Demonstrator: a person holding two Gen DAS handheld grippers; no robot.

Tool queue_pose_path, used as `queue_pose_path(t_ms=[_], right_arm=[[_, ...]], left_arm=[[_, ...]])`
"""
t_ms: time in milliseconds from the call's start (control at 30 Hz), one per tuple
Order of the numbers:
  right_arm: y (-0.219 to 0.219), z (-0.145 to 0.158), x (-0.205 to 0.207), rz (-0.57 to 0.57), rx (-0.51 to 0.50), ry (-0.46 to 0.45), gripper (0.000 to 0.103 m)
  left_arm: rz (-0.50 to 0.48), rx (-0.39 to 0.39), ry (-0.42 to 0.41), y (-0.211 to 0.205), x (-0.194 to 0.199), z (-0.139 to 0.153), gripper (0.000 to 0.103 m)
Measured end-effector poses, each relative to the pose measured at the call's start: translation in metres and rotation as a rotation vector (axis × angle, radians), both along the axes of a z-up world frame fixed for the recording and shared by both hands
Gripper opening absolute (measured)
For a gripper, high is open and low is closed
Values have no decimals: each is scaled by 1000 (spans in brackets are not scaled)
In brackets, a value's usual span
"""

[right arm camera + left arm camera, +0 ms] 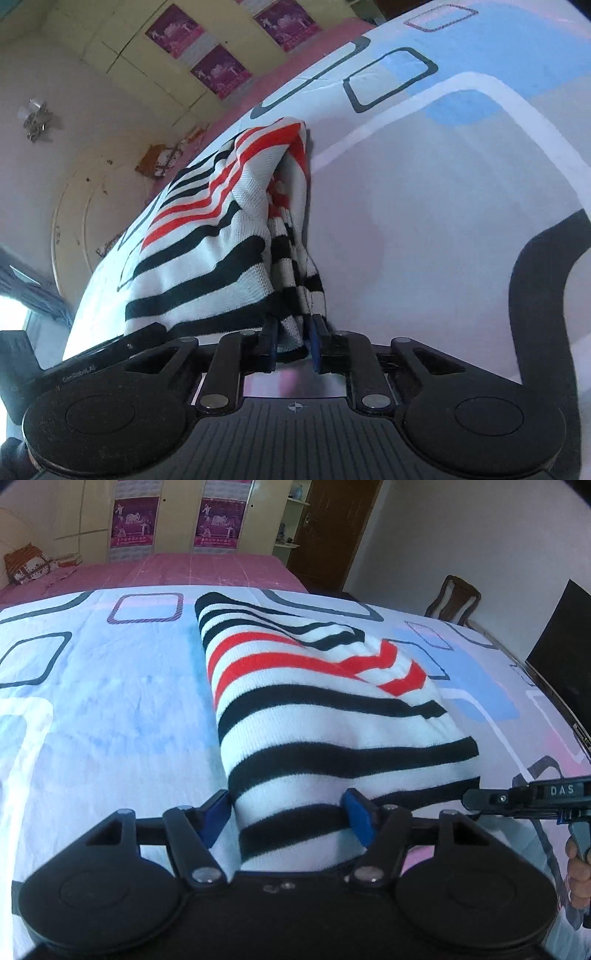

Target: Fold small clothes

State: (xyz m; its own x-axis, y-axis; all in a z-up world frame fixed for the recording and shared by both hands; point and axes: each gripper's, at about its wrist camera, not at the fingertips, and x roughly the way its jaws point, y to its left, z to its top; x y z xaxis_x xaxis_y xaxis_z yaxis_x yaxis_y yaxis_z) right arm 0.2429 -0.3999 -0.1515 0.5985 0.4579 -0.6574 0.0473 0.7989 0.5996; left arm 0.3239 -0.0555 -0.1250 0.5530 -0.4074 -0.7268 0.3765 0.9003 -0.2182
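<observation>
- Lettering "DAS" can be read on the black body of the right gripper (476,799), seen at the right edge of the left wrist view; small print on the other tool's casing in the right wrist view is too blurry to be read properly.
- Striped sweater (317,716) (black, white, red bands) is laid folded on the patterned bedsheet (110,709), with its near end between the blue pads of the left gripper (290,814).
- Left gripper is kept spread fairly wide around the sweater's near end; whether the pads actually press the knit can't be told.
- Right gripper (293,338) is squeezed nearly together, with a bunched edge of the sweater (236,236) pinched between its pads and lifted off the sheet (443,206).
</observation>
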Motion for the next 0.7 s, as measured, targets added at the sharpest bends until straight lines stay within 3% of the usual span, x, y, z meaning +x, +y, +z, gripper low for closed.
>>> queue_pose_path(t_ms=[333, 500, 600, 700], right_arm=[[41, 79, 13, 65, -240, -274, 16], [77, 60, 42, 108, -324, -258, 16], [78, 29, 53, 119, -406, -202, 15], [67, 16, 49, 103, -407, -218, 6]], left_arm=[[2, -29, -81, -1, -7, 39, 64], [-2, -21, -102, -16, 11, 43, 64], [-2, 45, -94, -24, 22, 26, 66], [-4, 48, -88, -20, 21, 15, 70]])
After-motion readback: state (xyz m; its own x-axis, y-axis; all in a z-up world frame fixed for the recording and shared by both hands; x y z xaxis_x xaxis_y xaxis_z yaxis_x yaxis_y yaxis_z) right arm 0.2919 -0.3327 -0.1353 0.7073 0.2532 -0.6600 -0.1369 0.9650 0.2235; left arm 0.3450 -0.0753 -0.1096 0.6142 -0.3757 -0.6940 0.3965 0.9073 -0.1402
